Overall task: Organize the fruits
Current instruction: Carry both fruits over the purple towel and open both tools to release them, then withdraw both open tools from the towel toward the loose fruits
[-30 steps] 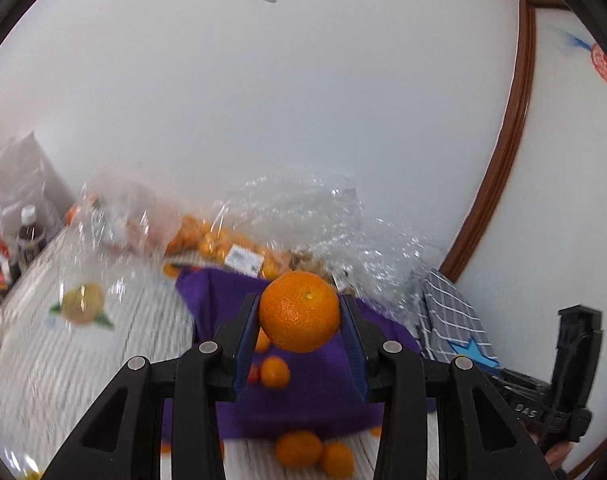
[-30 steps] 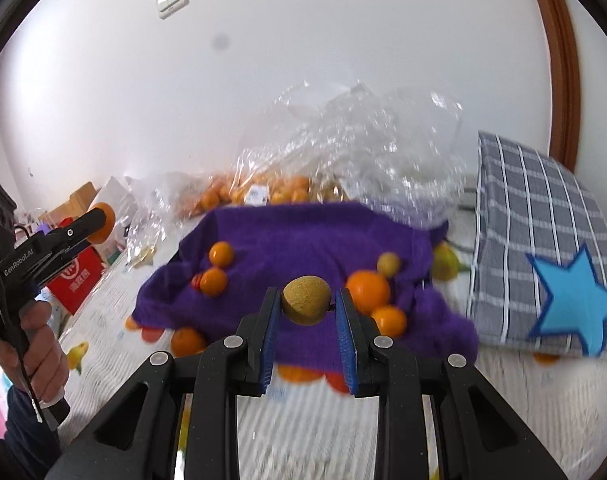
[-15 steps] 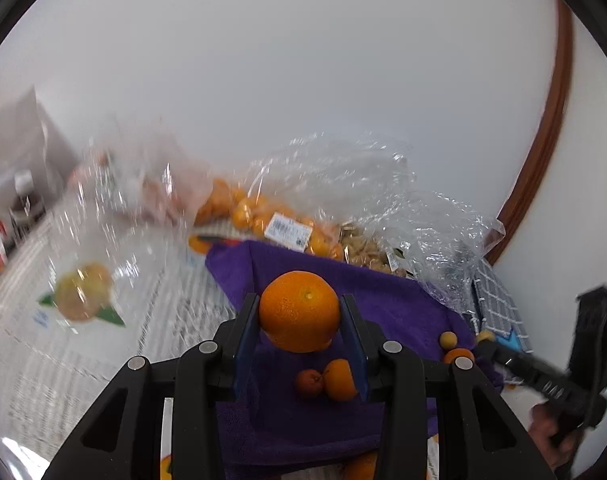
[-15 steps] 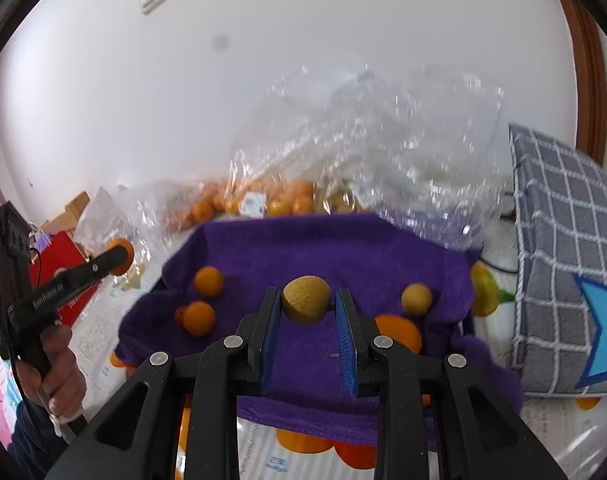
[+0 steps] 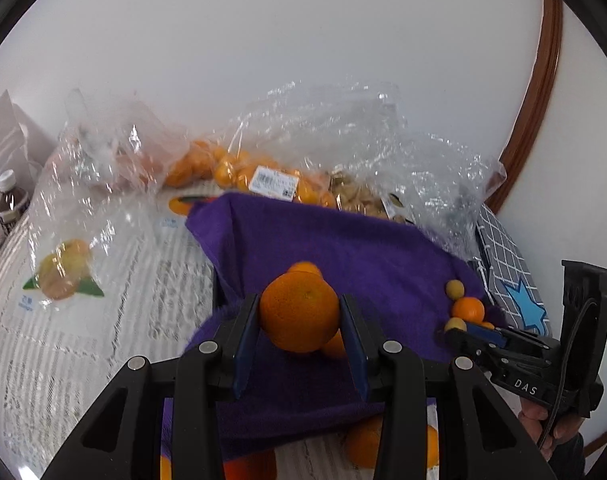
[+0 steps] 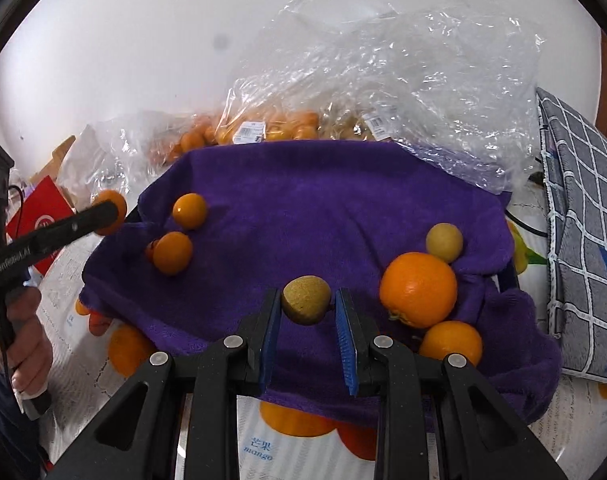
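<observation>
L gripper (image 5: pixel 299 320) clamped on an orange (image 5: pixel 299 312), pads pressing both sides, held above the near edge of a purple towel (image 5: pixel 343 248). R gripper (image 6: pixel 307 306) closed on a small brownish-green round fruit (image 6: pixel 306 299), also over the towel, nearer its front middle.

On the towel, R wrist view: big orange (image 6: pixel 418 295) just right of the R gripper, smaller orange (image 6: pixel 450 345) touching it below, pale yellow fruit (image 6: pixel 444 242) just behind it. Two small oranges (image 6: pixel 172 253) sit at the left side, well apart from that group. More oranges lie partly under the towel's front edge on a white printed tablecloth (image 5: pixel 83 320).

Behind the towel: crumpled clear plastic bags (image 6: pixel 383 72) w/ small oranges and pale fruit inside, against a white wall. Right of the towel a grey checked cushion (image 6: pixel 583 240) w/ blue star. Far left in L wrist view a dark bottle (image 5: pixel 9 200) w/ white cap. Red box (image 6: pixel 43 216) at the left in R wrist view, partly hidden by the L gripper.
</observation>
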